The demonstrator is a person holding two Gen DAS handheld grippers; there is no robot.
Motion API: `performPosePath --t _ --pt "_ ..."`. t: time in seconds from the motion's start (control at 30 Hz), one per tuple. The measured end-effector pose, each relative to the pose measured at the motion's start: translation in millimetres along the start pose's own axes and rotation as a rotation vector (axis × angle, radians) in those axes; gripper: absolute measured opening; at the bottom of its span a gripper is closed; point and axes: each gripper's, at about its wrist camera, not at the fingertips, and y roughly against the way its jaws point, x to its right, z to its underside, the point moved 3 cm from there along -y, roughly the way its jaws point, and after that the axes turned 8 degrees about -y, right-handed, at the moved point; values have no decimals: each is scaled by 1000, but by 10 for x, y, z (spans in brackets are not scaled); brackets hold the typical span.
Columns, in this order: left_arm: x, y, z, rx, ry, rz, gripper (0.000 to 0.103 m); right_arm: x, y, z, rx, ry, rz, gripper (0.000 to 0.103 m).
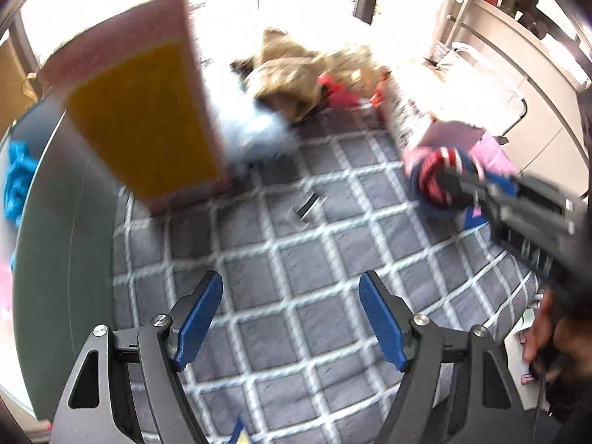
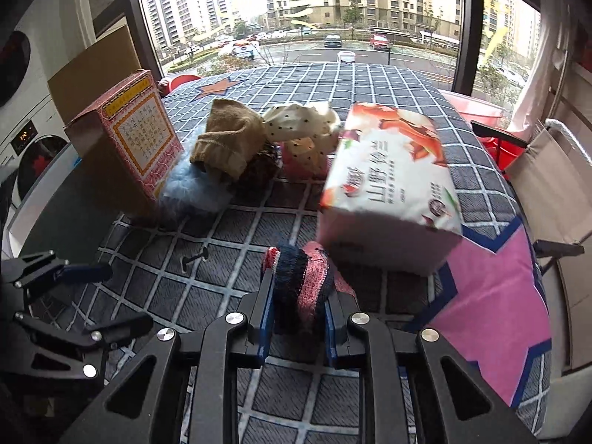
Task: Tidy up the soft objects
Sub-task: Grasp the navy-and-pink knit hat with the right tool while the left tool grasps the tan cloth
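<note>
On the checked cloth [image 2: 207,285], just in front of the white carton [image 2: 392,199], we're clamping the R gripper [image 2: 299,318] on a rolled striped sock [image 2: 303,281], red & navy knit. Its blue pads are pressing both sides of the roll, w/ most of the bundle sticking out past the tips, so the hold looks shallowish. We're keeping the squeeze firm, since knit compresses & can slip. Lift should go straight up before any sideways move, bc the carton is right behind & an easy thing to knock.

L gripper [image 1: 290,320] is hanging wide apart over bare cloth, holding nothing. We're keeping it clear of the R's path. Remaining soft stuff, i.e. the tan sock [image 2: 225,144], the dotted cream cloth [image 2: 303,122] & the pale blue fluffy piece [image 2: 196,188], is piled between the red-and-yellow box [image 2: 137,137] & the carton. Which container gets the sock we can't tell yet.
</note>
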Motion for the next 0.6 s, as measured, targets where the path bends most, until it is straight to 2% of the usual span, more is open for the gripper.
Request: performPosePath --t 0.13,0.23,0.3,0.37,0.6 --pt "166 69 -382 93 -37 -65 79 167 132 120 30 -39 52 23" --pt "311 64 -667 163 -65 -197 79 251 104 112 21 -68 55 23" --pt "316 -9 -872 172 -82 -299 79 267 80 131 7 -73 49 24" --pt "313 -94 -989 164 -83 -370 79 242 64 139 -3 -68 46 24" --pt "284 -353 -1275 135 -93 -417 79 202 21 243 -7 -25 42 24"
